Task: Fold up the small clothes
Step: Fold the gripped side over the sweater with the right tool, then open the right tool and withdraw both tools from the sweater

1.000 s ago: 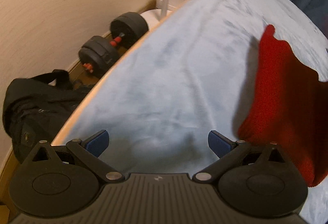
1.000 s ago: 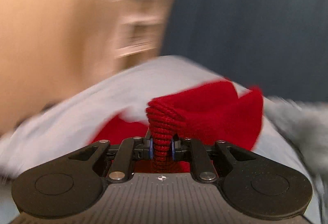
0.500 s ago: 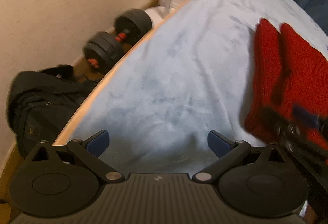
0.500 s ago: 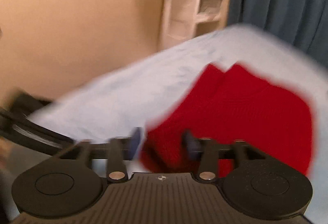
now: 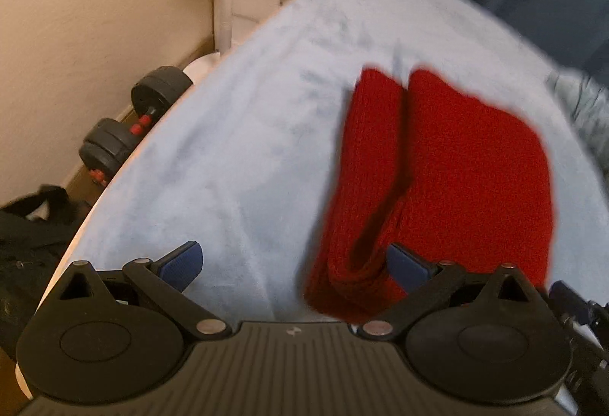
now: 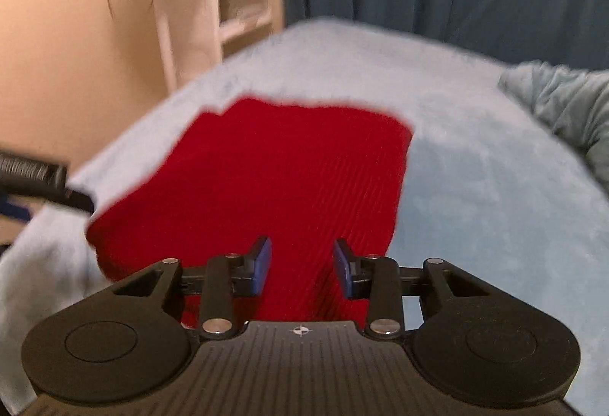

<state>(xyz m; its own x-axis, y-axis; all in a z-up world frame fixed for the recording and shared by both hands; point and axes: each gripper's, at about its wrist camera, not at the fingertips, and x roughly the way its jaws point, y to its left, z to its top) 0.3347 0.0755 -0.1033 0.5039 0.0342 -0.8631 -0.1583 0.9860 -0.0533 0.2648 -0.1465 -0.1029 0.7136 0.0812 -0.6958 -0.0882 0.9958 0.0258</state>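
Left gripper [image 5: 293, 265] spread wide, pitched steeply down over the pale blue blanket [image 5: 236, 149]; nothing pinched. Right blue pad [image 5: 405, 265] overlapping the near folded edge of the red knit garment [image 5: 456, 168], left pad over bare blanket. Garment lying flat right of centre, one long fold running along its left side. Black dumbbell [image 5: 129, 134] and dark bag [image 5: 26, 244] on the floor beyond the bed edge at left; part of the other gripper's black frame poking in at lower right.

Right gripper [image 6: 302, 269] angled down at a shallower tilt, jaws partly apart and closing, pads clear of the cloth. Red garment [image 6: 266, 180] spread flat directly beneath and ahead. Grey-green bedding [image 6: 563, 104] bunched at far right.
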